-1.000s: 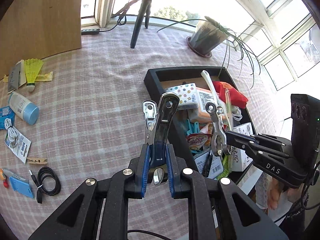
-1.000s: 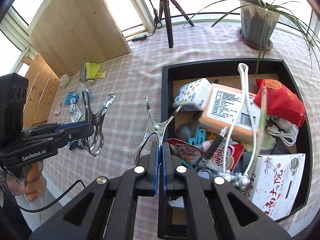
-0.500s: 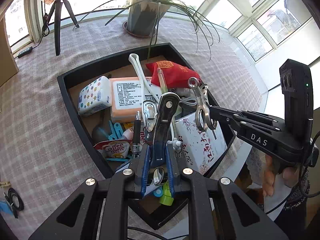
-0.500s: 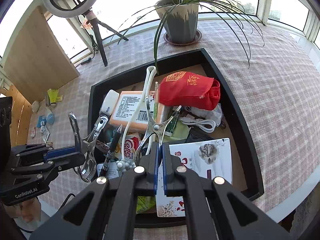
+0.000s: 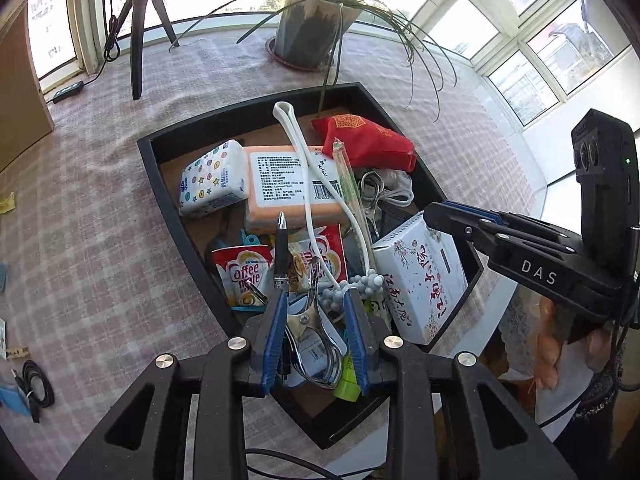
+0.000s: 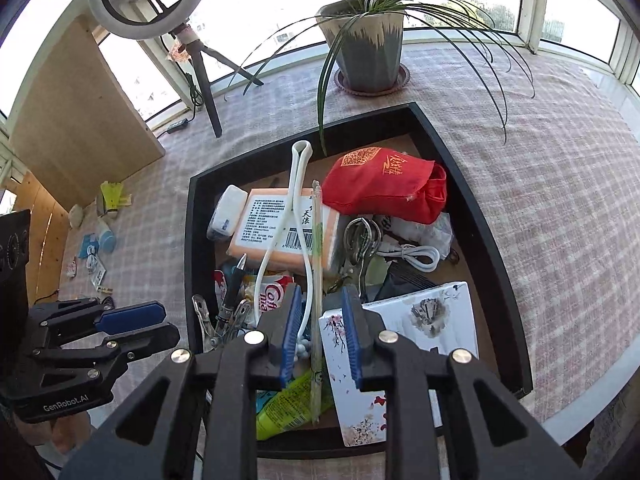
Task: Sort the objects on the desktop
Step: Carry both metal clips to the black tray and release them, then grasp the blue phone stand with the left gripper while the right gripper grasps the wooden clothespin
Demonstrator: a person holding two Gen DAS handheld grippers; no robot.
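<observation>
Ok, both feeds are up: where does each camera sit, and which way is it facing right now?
Left wrist: rides the left gripper, looking steeply down into the black tray; a metal clip lies loose between its opening jaws; the right gripper and the hand holding it enter from the right.
Right wrist: rides the right gripper, aimed down at the same tray; its opening jaws hold nothing; the left gripper shows at left.
Shared: tray, red pouch, potted plant.

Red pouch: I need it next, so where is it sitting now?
The red pouch lies in the black tray's far right corner, seen in both wrist views. It sits just right of the orange pack, with the potted plant beyond the tray.
</observation>
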